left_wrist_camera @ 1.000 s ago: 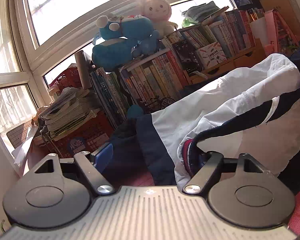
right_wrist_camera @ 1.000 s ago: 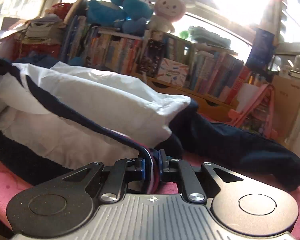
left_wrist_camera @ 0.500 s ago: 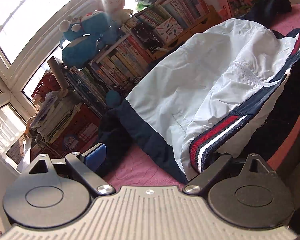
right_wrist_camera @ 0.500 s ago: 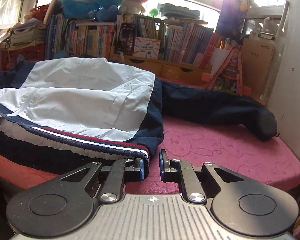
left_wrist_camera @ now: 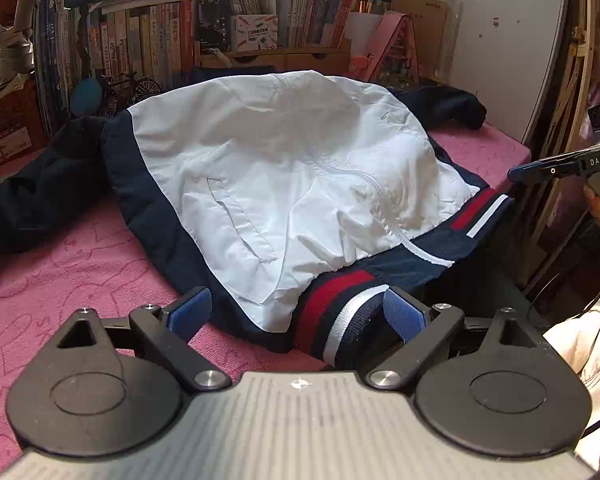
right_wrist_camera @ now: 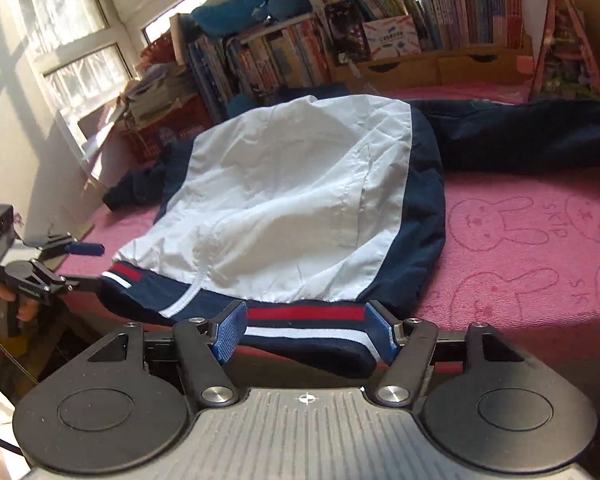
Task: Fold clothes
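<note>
A pink towel-covered bed (right_wrist_camera: 520, 240) fronts crowded bookshelves (left_wrist_camera: 160, 36). The white-and-navy jacket (left_wrist_camera: 284, 184) lies spread on it, hem toward the person. Both grippers, left (left_wrist_camera: 296, 316) and right (right_wrist_camera: 306, 330), have just opened their jaws, the striped hem (right_wrist_camera: 304, 314) lying loose between them. Laying-out seems done; next likely calls for folding in a sleeve (right_wrist_camera: 520, 140).

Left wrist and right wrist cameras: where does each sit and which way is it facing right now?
Left wrist: rides the left gripper, aimed down across the jacket toward the bookshelf; the right gripper and a finger show at right.
Right wrist: rides the right gripper, facing the hem; the left gripper shows at left.
Shared: jacket, pink bedspread, bookshelf.
</note>
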A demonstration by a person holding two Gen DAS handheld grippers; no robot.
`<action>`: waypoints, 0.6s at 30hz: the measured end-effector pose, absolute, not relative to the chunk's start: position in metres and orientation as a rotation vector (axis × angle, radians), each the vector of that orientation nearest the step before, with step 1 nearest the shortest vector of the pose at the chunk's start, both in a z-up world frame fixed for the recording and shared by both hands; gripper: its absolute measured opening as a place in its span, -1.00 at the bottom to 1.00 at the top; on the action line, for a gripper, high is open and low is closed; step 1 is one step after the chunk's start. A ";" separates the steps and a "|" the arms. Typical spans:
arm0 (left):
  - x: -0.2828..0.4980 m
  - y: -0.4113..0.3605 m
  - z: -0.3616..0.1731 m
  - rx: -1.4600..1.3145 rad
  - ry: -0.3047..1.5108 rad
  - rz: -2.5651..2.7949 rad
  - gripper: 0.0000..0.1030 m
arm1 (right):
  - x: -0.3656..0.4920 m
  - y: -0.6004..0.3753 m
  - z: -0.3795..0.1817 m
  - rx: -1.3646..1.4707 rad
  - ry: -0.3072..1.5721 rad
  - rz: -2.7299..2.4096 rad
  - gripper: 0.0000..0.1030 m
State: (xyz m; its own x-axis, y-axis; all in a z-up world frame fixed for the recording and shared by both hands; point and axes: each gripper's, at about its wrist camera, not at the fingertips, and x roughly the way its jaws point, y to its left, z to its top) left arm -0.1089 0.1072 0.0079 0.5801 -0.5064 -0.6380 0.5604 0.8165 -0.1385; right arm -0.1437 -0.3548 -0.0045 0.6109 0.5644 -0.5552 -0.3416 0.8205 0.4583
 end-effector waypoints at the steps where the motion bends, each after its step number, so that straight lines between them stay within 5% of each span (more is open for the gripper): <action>1: -0.108 0.110 0.015 0.042 0.685 -0.630 0.93 | -0.138 -0.359 0.000 0.393 0.711 0.559 0.31; 7: -0.071 0.098 0.035 -0.081 0.489 -0.507 1.00 | -0.060 -0.306 0.004 0.200 0.527 0.513 0.32; 12: -0.014 0.048 0.012 -0.092 0.494 -0.381 1.00 | 0.013 -0.251 -0.046 0.051 0.658 0.428 -0.20; 18: 0.027 0.014 -0.030 -0.083 0.610 -0.338 0.99 | 0.004 -0.231 -0.074 -0.090 0.745 0.478 -0.19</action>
